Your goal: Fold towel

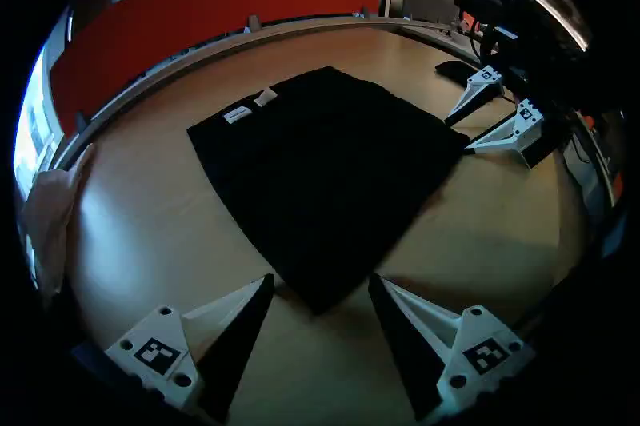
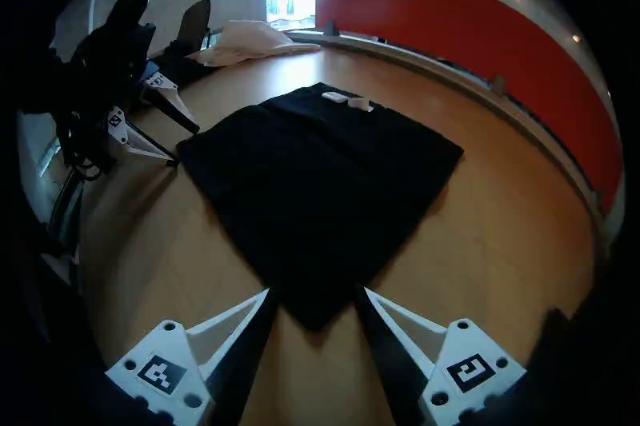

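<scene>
The black towel (image 1: 320,162) is spread flat on the wooden table (image 1: 160,226), sitting like a diamond in both views. Two small white tags (image 1: 238,113) lie near its far edge.

In the left gripper view, the left gripper (image 1: 320,288) is down low with its jaws spread wide. The near corner of the towel pokes into the gap between the fingers, and neither finger is pressing on it.

Same deal in the right gripper view. The right gripper (image 2: 314,295) has its jaws apart, with another towel corner lying between the tips, not pinched.

Each view also catches the other gripper farther off, parked just beside a side corner of the towel, fingers apart.

A pale cloth (image 2: 248,34) is bunched up at the table's edge, well away from the towel. A red panel (image 2: 480,34) runs behind the table.
</scene>
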The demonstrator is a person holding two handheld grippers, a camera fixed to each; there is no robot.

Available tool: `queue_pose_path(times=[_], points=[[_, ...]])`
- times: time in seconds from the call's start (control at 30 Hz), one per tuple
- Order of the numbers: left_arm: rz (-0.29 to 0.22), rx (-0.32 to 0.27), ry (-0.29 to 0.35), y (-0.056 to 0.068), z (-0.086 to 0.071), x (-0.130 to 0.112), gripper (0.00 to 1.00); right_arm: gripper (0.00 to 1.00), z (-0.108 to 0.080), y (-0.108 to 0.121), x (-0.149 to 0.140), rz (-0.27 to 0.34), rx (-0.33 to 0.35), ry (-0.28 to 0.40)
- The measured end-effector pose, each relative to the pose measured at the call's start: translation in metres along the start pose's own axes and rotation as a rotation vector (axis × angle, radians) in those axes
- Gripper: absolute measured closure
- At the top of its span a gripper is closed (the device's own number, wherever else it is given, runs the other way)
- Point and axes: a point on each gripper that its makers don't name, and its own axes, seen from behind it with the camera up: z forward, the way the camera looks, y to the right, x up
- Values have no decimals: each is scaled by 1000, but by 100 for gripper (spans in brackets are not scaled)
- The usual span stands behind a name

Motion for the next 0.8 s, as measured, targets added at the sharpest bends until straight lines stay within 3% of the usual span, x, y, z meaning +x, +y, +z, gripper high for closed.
queue_pose_path(times=[0.13, 0.3, 0.43, 0.63, 0.8], points=[[-1, 1, -5, 1, 0, 0, 20, 34, -1, 0, 0, -3, 4, -5], [-2, 1, -11, 2, 0, 0, 26, 53, -2, 0, -2, -8, 6, -13], [-3, 4, -15, 2, 0, 0, 45, 67, -2, -1, -2, -9, 7, -18], [-5, 9, -21, 4, 0, 0, 73, 79, 0, -1, -1, -4, 5, -24], [0, 17, -27, 7, 1, 0, 82, 82, 0, -1, 0, -3, 3, -23]])
